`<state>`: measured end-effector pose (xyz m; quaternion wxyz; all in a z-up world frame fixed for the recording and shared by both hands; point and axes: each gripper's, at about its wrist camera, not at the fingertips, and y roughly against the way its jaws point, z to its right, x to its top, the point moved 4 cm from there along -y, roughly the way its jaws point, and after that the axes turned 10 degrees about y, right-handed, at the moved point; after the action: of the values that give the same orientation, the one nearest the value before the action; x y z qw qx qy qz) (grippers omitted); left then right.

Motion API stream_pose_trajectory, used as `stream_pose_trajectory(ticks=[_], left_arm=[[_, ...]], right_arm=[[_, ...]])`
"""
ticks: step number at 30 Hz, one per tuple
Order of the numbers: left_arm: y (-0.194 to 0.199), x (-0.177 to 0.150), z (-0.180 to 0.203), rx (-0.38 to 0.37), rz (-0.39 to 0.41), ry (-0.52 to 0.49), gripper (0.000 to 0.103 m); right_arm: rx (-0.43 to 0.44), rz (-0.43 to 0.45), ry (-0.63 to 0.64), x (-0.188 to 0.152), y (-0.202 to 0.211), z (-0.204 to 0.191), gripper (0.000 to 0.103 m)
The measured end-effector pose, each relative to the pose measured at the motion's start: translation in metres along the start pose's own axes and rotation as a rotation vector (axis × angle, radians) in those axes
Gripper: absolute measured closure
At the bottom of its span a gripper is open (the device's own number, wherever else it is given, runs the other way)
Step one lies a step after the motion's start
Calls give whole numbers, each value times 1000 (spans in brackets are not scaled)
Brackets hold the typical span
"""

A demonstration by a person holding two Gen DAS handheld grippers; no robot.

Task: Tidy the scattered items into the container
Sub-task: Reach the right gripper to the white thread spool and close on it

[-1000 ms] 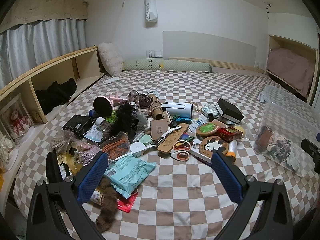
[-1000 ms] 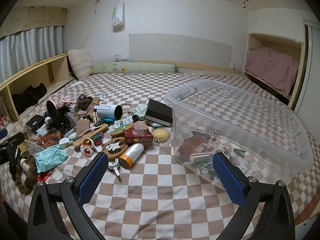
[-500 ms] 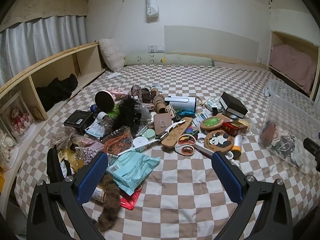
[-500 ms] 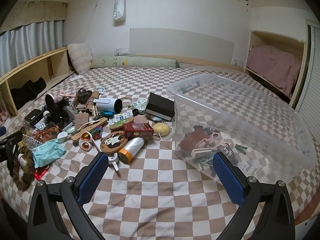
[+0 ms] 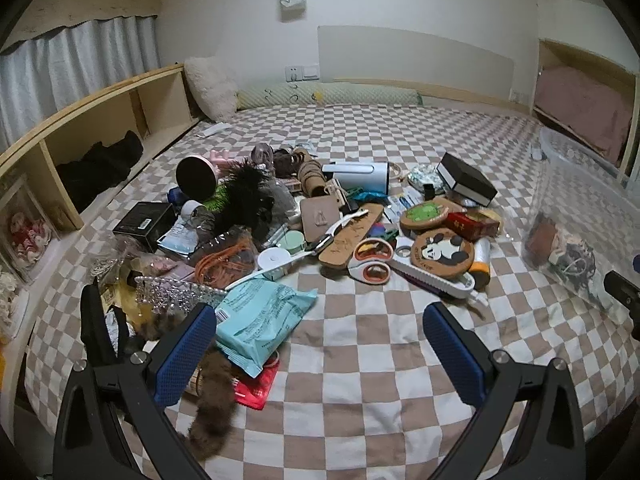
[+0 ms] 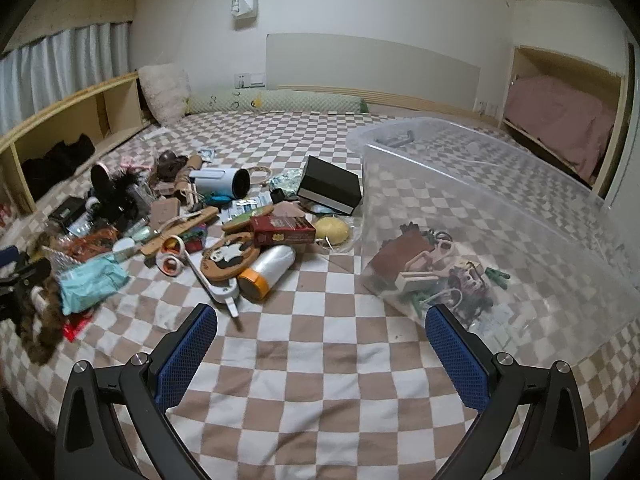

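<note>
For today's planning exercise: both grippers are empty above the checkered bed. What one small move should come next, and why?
Probably lower the open right gripper toward the orange-capped bottle. It lies at the near edge of the pile, apart from the tangle, close to the clear bin, which already holds a few items. The left gripper is also open, over the teal packet.

Bed: fills the lower frame.
Container: right of centre on the bed.
Scattered items: heaped left of the container.
Shelf: along the left edge.
Pillow: upper left, behind the heap.
</note>
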<state>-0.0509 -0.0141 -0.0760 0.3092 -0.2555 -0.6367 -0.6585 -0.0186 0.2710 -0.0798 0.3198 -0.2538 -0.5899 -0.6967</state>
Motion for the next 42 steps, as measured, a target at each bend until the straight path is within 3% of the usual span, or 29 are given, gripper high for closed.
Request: stream_pose_trajectory(ticks=[7, 13, 21, 28, 38, 42], left_arm=[[-17, -12, 3, -49, -75, 11, 0], [-32, -24, 2, -40, -108, -27, 0], [-54, -39, -3, -24, -153, -57, 0], [-70, -44, -3, -27, -186, -74, 0], [-81, -45, -4, -22, -205, -79, 0], [-87, -46, -10, -7, -217, -66, 0]], right_arm=[[21, -27, 1, -13, -15, -5, 0], [51, -46, 6, -23, -27, -9, 0], [29, -91, 12, -41, -53, -20, 0], [48, -118, 79, -48, -74, -38, 0], [184, -130, 115, -17, -125, -68, 0], [232, -126, 130, -4, -144, -82, 10]])
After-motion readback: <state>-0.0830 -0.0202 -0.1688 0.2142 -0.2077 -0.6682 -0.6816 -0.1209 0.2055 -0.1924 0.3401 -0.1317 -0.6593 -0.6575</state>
